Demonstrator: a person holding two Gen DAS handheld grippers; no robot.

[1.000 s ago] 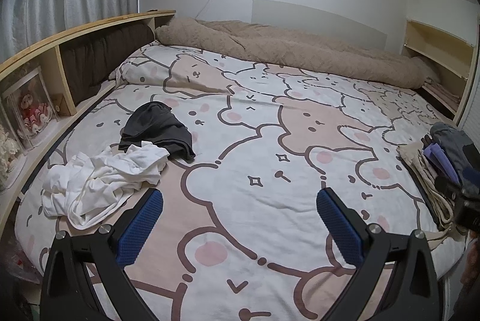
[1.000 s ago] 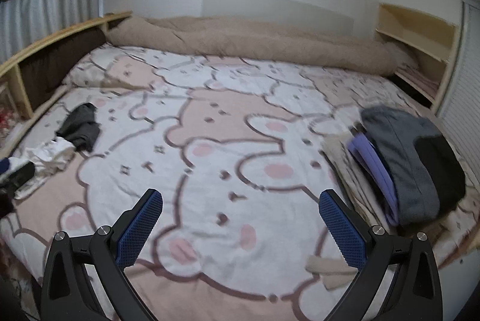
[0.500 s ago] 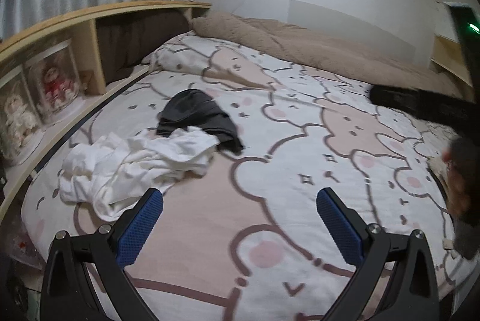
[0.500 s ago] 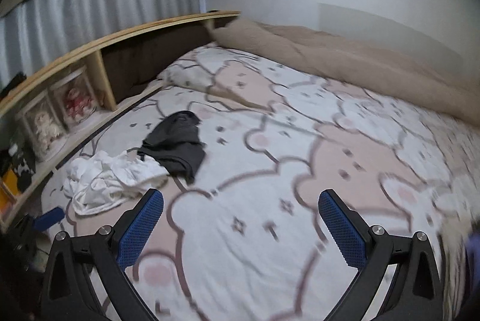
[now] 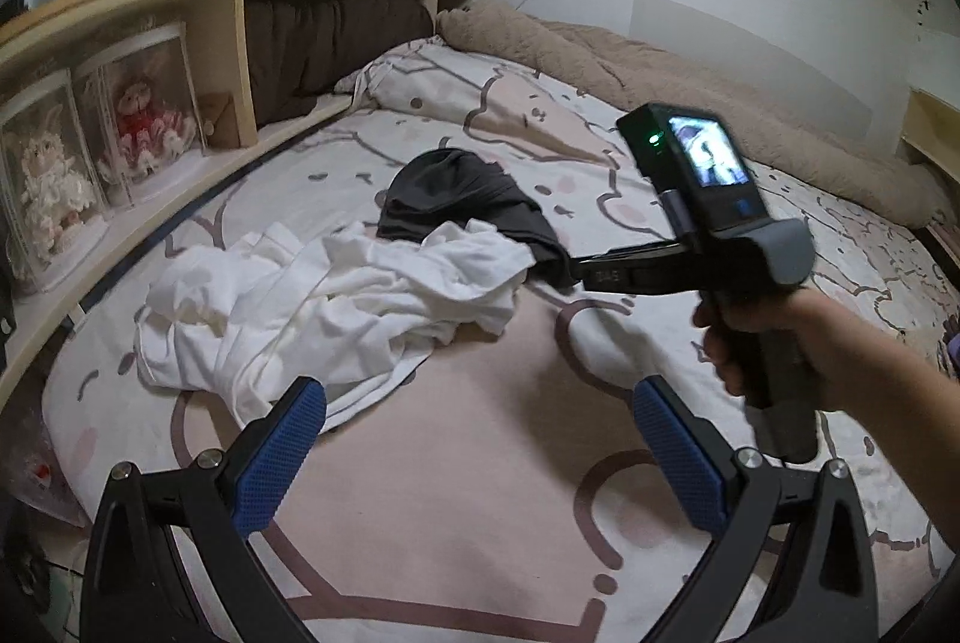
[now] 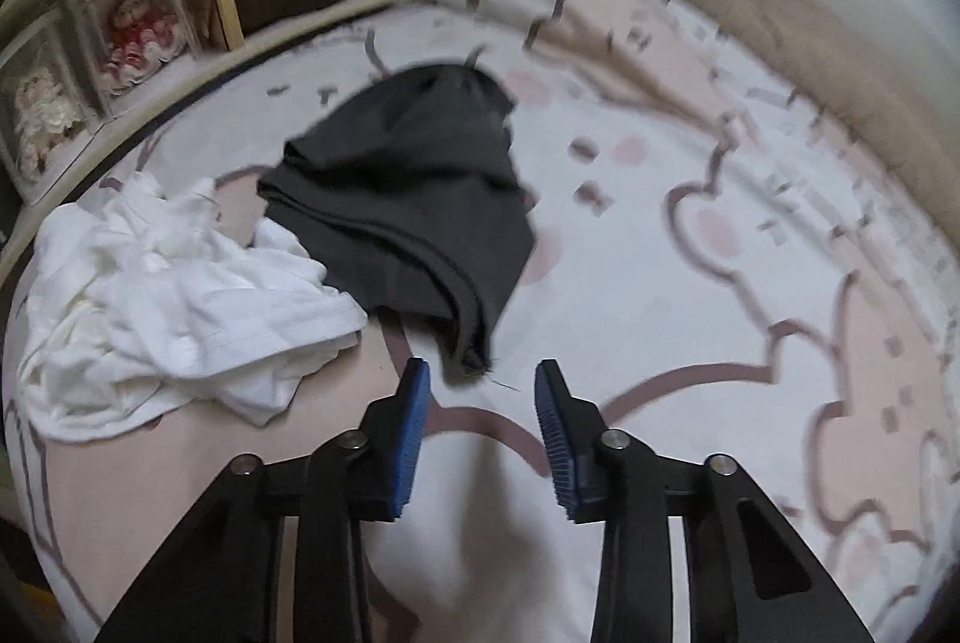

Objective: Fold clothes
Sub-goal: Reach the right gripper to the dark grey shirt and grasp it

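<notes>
Now reaching for the dark cloth on the bed.
Soft and light, the dark cloth [image 6: 408,199] lies mid-frame beside the white shirt [image 6: 174,307]. Right gripper [image 6: 480,391] jaws, just closing, hold nothing yet; grab its near corner. Left gripper [image 5: 474,433] jaws are wide apart.

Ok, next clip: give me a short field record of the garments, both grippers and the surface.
surface: bed with cartoon-print cover
dark garment: crumpled, lying partly over the white one
white garment: crumpled, nearer the shelf side
left gripper: jaws wide, nothing between them
right gripper: jaws just been closing, at the dark garment's near corner, cloth not yet pinched
folding: not started
</notes>
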